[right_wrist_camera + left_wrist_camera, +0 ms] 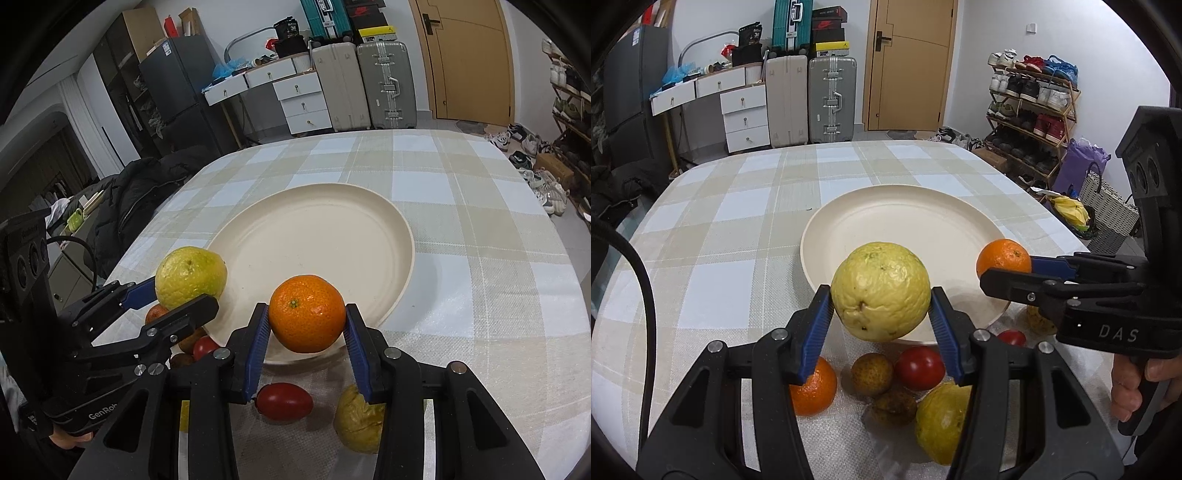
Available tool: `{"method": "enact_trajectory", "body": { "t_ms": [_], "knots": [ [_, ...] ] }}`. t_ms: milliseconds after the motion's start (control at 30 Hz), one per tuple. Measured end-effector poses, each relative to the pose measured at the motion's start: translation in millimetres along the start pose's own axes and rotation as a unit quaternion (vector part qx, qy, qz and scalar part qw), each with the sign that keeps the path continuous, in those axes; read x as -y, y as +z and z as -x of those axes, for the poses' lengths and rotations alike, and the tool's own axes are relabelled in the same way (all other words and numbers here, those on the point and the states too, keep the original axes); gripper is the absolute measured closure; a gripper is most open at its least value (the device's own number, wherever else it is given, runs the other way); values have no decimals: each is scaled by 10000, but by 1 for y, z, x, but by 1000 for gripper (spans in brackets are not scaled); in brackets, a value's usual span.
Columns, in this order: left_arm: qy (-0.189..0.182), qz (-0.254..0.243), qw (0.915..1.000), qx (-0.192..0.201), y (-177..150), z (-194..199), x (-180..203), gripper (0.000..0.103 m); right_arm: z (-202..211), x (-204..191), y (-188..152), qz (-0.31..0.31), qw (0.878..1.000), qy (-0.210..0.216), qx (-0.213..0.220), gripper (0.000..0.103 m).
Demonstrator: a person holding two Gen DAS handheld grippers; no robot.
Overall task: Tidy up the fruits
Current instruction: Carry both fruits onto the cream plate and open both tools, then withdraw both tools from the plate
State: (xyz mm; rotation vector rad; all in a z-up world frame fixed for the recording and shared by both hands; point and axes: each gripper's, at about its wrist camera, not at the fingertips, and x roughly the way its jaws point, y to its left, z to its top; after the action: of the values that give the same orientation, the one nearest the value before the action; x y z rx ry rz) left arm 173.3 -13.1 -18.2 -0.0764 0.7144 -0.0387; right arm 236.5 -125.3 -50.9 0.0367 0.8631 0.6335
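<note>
The left gripper (882, 314) squeezes the yellow fruit (881, 291), and the right gripper (306, 336) squeezes the orange (306, 319) — both held over the near rim of the plate (402, 225). Let go here and either might roll off — they are round.

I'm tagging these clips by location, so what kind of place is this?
Most likely a lived-in home, a dining or entry area: a table with a checked cloth, a loaded shoe rack, and suitcases stacked beside an interior door.
</note>
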Motion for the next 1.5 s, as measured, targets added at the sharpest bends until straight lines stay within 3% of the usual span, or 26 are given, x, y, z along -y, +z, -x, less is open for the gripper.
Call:
{"method": "enact_trajectory", "body": {
  "t_ms": [300, 533, 600, 667, 733, 867, 1200, 1500],
  "knots": [
    [70, -107, 9999, -5, -1, -4, 4, 53, -1, 0, -1, -40, 10000, -15, -15, 61],
    [-35, -28, 10000, 84, -5, 9, 3, 51, 15, -1, -2, -4, 9996, -165, 221, 28],
    [-22, -44, 9999, 153, -6, 16, 2, 40, 22, 0, -3, -52, 9992, -273, 276, 19],
    [11, 0, 9996, 268, -8, 27, -1, 23, 30, 2, -6, -99, 9986, -368, 368, 7],
    [10, 72, 9993, 357, -11, 38, -5, 16, 37, 2, -9, -121, 9978, -449, 463, 0],
    [29, 133, 9993, 361, -18, 55, -11, 1, 45, 0, -16, -31, 9978, -507, 423, 0],
    [40, 217, 9990, 376, -45, 96, -18, 1, 59, -11, -35, 290, 9972, -648, 248, 0],
    [90, 161, 9991, 386, -60, 117, -11, 1, 66, -6, -41, 220, 9978, -590, 228, 0]
  ]
}}
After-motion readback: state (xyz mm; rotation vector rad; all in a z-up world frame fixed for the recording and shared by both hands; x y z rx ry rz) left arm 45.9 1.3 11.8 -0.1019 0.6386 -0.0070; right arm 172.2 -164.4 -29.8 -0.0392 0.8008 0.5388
